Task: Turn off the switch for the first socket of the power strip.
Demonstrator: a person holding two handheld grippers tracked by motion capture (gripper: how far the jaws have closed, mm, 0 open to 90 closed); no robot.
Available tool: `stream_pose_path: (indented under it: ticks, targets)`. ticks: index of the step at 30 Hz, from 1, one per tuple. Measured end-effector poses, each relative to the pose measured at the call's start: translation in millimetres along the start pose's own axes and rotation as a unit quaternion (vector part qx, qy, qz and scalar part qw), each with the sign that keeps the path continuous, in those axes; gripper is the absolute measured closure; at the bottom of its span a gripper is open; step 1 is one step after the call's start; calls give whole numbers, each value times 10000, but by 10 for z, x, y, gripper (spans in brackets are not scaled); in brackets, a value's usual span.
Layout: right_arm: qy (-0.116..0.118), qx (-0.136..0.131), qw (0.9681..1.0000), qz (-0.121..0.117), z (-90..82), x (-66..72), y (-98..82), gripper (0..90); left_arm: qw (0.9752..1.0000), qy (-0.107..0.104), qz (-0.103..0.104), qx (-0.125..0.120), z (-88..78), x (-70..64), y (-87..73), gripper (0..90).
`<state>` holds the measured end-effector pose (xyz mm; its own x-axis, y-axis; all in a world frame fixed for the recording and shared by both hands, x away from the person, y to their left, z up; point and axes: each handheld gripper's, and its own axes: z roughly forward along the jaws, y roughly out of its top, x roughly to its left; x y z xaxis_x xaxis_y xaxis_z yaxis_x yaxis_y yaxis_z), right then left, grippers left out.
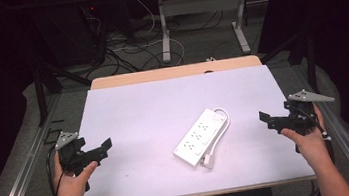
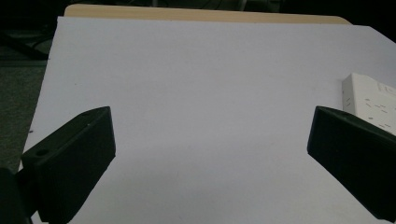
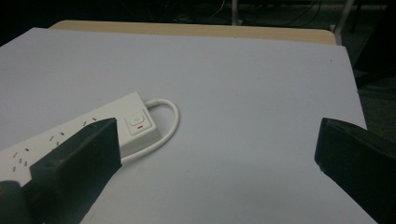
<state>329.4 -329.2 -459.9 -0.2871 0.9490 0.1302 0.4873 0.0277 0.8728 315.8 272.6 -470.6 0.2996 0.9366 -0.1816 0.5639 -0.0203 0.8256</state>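
A white power strip (image 1: 201, 137) lies flat near the middle of the white table cover (image 1: 153, 105), set diagonally, its switch end pointing away and to the right. Its cord (image 1: 218, 132) loops out of the switch end and runs back down the right side to the plug (image 1: 208, 161) at the near end. The left gripper (image 1: 99, 150) hovers over the left edge of the cover, jaws spread wide and holding nothing; in the left gripper view a corner of the strip (image 2: 371, 100) sits far right. The right gripper (image 1: 267, 119) hovers at the right edge, jaws likewise spread and empty, well apart from the strip; its view shows the switch (image 3: 137, 122) and the cord loop (image 3: 169, 122). Judgement: the step in hand is the approach. To do it well, turn one gripper so its jaws straddle the strip's narrow width, not its length, and come down square to the long sides. Keep clear of the cord loop, which could snag. The plug looks the easier grip for the other hand.
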Motion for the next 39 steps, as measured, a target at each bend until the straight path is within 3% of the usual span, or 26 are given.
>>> stream_pose_path:
  ticks: [1,4,5,6,8,14,17,22,24,25,28,29,33,39]
  targets:
    - [-50,-124,9999,31,18,-19,-14,0,10000,-1,0,5,4,1,-3,8]
    - [-113,-19,9999,97,2,-75,-41,0,10000,-6,-16,16,18,2,-11,8]
    - [-157,-153,9997,143,29,-84,-62,0,10000,1,-14,40,17,3,-11,8]
    - [-164,-11,9998,92,15,-113,-67,0,10000,4,-13,41,20,4,-13,8]
    - [-188,28,9997,127,29,-150,-94,0,10000,7,-19,49,21,6,-15,8]
    - [-298,38,9989,352,66,-239,-180,0,10000,17,-39,20,33,12,-24,8]
    - [-347,-27,9988,348,93,-285,-220,0,10000,26,-30,42,28,18,-23,8]
    - [-442,24,9980,457,134,-309,-284,0,10000,39,-37,27,27,22,-25,8]
    - [-457,134,9982,357,136,-335,-296,0,10000,35,-41,19,28,24,-25,8]
    - [-480,20,9981,396,162,-330,-311,0,10000,34,-45,18,29,25,-26,8]
    - [-495,47,9978,450,180,-328,-332,0,10000,43,-55,44,31,23,-27,8]
    - [-491,167,9979,391,170,-342,-332,0,10000,42,-49,46,34,24,-29,8]
    - [-516,100,9977,420,209,-356,-367,0,10000,44,-47,47,45,25,-34,8]
    - [-483,204,9975,481,228,-353,-391,0,10000,54,-51,40,43,30,-34,8]
